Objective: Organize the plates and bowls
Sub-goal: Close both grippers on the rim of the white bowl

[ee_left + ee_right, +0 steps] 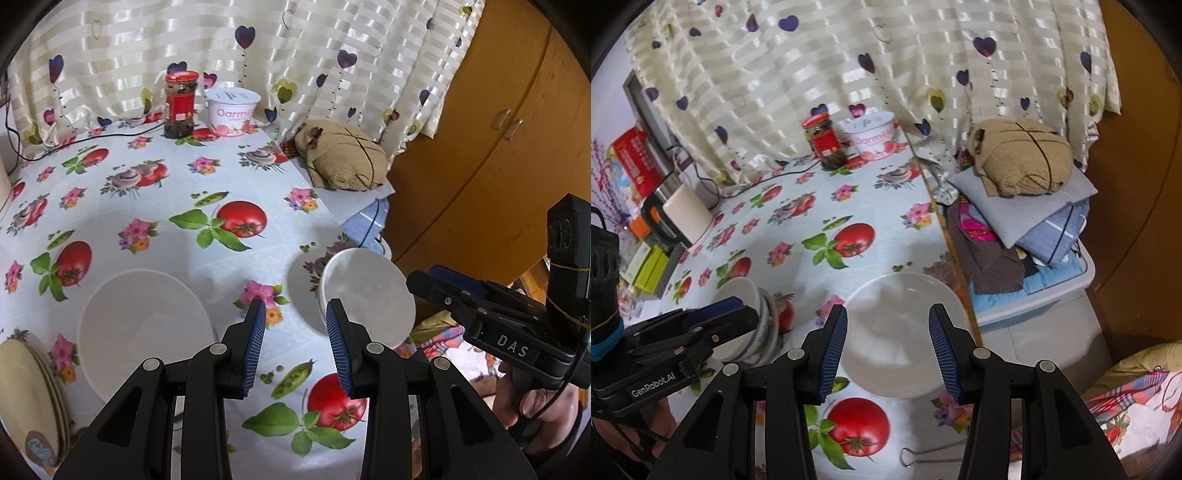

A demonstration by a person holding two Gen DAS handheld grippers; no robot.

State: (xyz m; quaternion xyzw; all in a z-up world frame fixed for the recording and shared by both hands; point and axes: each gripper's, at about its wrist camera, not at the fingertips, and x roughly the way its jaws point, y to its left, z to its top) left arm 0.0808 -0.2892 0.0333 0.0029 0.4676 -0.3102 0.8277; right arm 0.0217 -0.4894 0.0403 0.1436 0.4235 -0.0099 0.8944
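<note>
A white bowl [146, 328] sits on the flowered tablecloth, left of my left gripper [295, 345], which is open and empty above the cloth. In the right wrist view it proves to be the top of a small stack of bowls [753, 321]. A white plate [369, 291] lies near the table's right edge; it also shows in the right wrist view [905, 332]. My right gripper [888, 350] is open and empty, hovering just above the plate's near side. A stack of cream plates [33, 398] lies at the far left.
A red-lidded jar [180, 105] and a yogurt tub [232, 110] stand at the table's back by the curtain. Folded clothes [1023, 206] pile on a bin right of the table. A cream appliance [687, 216] and boxes stand at the left. A binder clip [912, 459] lies at the front edge.
</note>
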